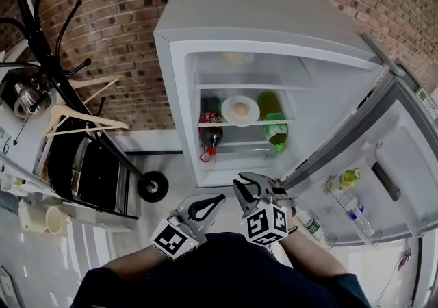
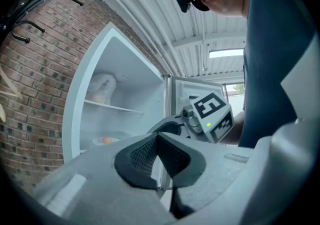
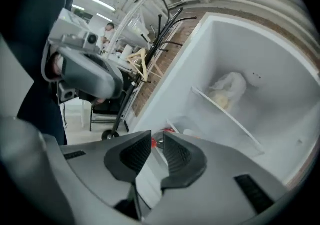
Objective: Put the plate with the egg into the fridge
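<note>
left claw (image 1: pixel 220 198): jaws together, pads touching at the tips, nothing in them. It sits low, in front of the open fridge (image 1: pixel 274 19) and well short of it.

right claw (image 1: pixel 245 182): jaws just a crack apart, a thin gap between the pads and nothing in it. It's just beside the left claw, on its right and slightly nearer the fridge.

plate (image 1: pixel 227 109): straight ahead of both claws, on the middle shelf (image 1: pixel 274 122), well beyond the tips. Neither claw touches it.

egg (image 1: pixel 241 111): in the middle of the plate. From the left gripper view it shows as a small orange spot (image 2: pixel 106 140) past the left pad.

neighbours: a red bottle (image 1: pixel 211 132) is just left of the plate and a green bottle (image 1: pixel 276 129) just right of it, so the plate sits between the 2.

fridge edges: the left wall edge (image 1: pixel 179 115) is out left of the left claw. The bottom lip (image 1: pixel 233 178) is right in front of the right claw's tips.

door (image 1: pixel 404 163): swung wide open on the right claw's side. Its rack holds door bottles (image 1: pixel 345 180), off to the right and apart from that claw.

room: the fridge mouth is open ahead of both claws. A coat rack (image 1: pixel 48 46) stands far to the left against the brick wall (image 1: pixel 123 12).
</note>
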Available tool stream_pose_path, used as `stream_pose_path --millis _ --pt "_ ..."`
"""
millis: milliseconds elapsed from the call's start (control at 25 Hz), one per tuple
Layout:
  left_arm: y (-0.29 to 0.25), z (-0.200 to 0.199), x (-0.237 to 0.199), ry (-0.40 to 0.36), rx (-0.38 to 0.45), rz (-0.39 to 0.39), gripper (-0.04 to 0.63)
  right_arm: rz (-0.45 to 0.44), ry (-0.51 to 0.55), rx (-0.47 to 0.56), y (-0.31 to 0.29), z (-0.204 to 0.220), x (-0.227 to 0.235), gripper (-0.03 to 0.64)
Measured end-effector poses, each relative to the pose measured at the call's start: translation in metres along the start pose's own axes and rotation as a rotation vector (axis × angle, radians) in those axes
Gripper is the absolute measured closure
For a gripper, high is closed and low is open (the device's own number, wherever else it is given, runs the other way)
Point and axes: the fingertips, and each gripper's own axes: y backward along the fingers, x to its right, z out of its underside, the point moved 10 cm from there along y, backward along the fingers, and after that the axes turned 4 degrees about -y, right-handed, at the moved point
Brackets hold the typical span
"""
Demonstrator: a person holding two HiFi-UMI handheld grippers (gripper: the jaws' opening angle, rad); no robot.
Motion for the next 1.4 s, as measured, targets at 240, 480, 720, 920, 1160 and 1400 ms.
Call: stream_pose_path --millis 240,480,720,920,1160,1400 --pt "0.002 -0.002 -0.002 0.0 -0.003 0.013 0.592 -0.121 -0.306 0.158 0.019 -0.002 -0.018 0.574" --pt "0.004 -0.002 -0.003 0.001 -0.013 0.023 0.592 -0.214 -0.585 0.244 0.021 0.011 -0.027 0.598" --pt "0.005 -0.004 -0.003 -0.001 -0.019 0.031 0.592 -0.223 -0.623 0.278 0.024 0.013 -0.028 0.606" --pt "0.005 -0.005 -0.002 -0.015 -0.017 0.034 0.592 -0.223 -0.611 0.282 0.025 0.013 -0.029 0.606" --pt "0.006 -0.006 -0.002 -0.017 -0.017 0.03 0.592 -0.227 -0.602 0.277 0.025 0.012 -0.029 0.606" --pt "0.005 -0.004 0.001 -0.011 -0.014 0.028 0.592 -0.228 -0.595 0.275 0.025 0.013 -0.032 0.606"
